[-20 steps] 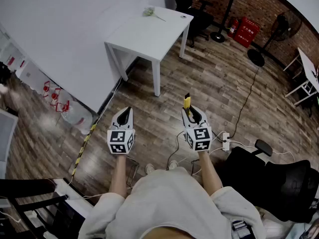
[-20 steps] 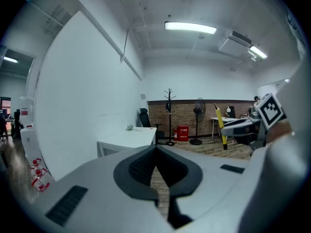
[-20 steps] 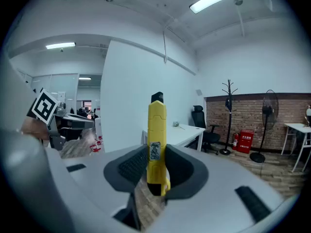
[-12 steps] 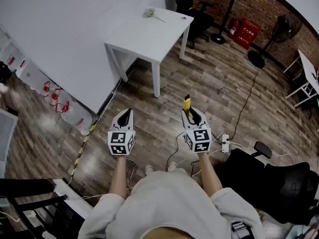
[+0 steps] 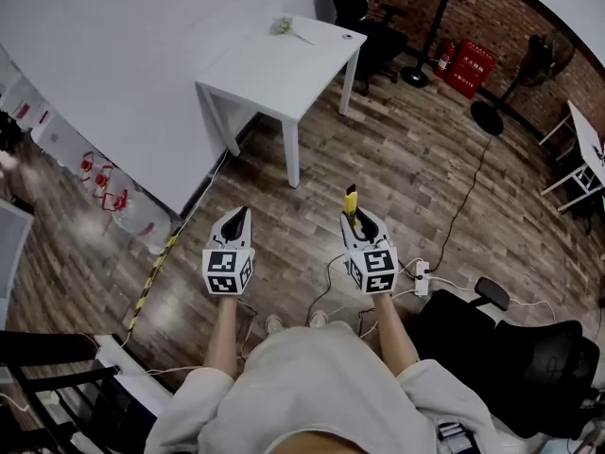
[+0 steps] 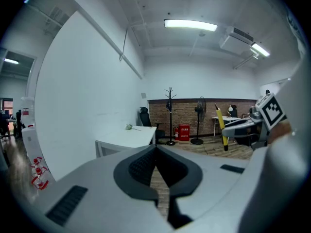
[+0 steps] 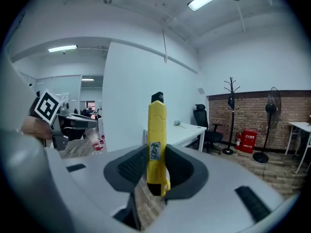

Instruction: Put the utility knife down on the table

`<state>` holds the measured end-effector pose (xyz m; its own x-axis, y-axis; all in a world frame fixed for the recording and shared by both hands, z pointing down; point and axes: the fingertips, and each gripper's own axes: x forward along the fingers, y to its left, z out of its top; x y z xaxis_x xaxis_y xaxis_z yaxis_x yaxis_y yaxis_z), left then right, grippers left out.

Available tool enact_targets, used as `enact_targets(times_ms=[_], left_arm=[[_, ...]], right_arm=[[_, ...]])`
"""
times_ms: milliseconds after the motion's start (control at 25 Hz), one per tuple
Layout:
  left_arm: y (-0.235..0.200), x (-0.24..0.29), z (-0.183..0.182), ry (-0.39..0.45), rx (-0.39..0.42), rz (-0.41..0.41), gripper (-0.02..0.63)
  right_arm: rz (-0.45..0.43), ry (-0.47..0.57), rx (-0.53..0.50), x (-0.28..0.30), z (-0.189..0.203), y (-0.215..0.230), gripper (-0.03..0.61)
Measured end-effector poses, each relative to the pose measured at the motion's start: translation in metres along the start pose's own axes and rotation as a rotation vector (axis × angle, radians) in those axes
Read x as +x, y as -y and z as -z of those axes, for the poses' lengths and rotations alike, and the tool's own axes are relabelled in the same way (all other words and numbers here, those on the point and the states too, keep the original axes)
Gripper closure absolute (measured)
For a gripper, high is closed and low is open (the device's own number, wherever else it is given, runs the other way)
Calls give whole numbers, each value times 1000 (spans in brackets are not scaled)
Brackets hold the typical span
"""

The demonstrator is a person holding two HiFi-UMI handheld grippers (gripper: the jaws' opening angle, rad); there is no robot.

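The right gripper [image 5: 362,221] clamps the yellow utility knife [image 7: 156,144] upright, with the knife's lower end buried between the pads. The left gripper [image 6: 156,152] is closed on nothing. A pale object [image 5: 282,25] at the far edge of the white table [image 5: 284,74] is too small to identify. The table stands at 11 o'clock, well apart, across bare wooden floor [image 5: 397,159]. A black chair [image 5: 510,348] crowds 4 o'clock, cut off by the frame.

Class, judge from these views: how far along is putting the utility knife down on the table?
Done: the right hand-held gripper grips the utility knife upright. In hand: it is held above the floor, apart from the white table. Left: reach the table, lay the knife down, let go.
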<state>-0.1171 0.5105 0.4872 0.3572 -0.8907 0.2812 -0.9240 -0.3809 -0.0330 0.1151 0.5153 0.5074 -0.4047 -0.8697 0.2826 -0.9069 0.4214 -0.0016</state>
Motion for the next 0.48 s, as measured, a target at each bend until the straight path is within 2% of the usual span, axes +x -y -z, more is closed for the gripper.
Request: enact_targets(times_ms=[480], left_arm=[[38, 18, 8, -22, -17, -24, 607]], right_arm=[[-50, -8, -22, 1, 8, 35, 468]])
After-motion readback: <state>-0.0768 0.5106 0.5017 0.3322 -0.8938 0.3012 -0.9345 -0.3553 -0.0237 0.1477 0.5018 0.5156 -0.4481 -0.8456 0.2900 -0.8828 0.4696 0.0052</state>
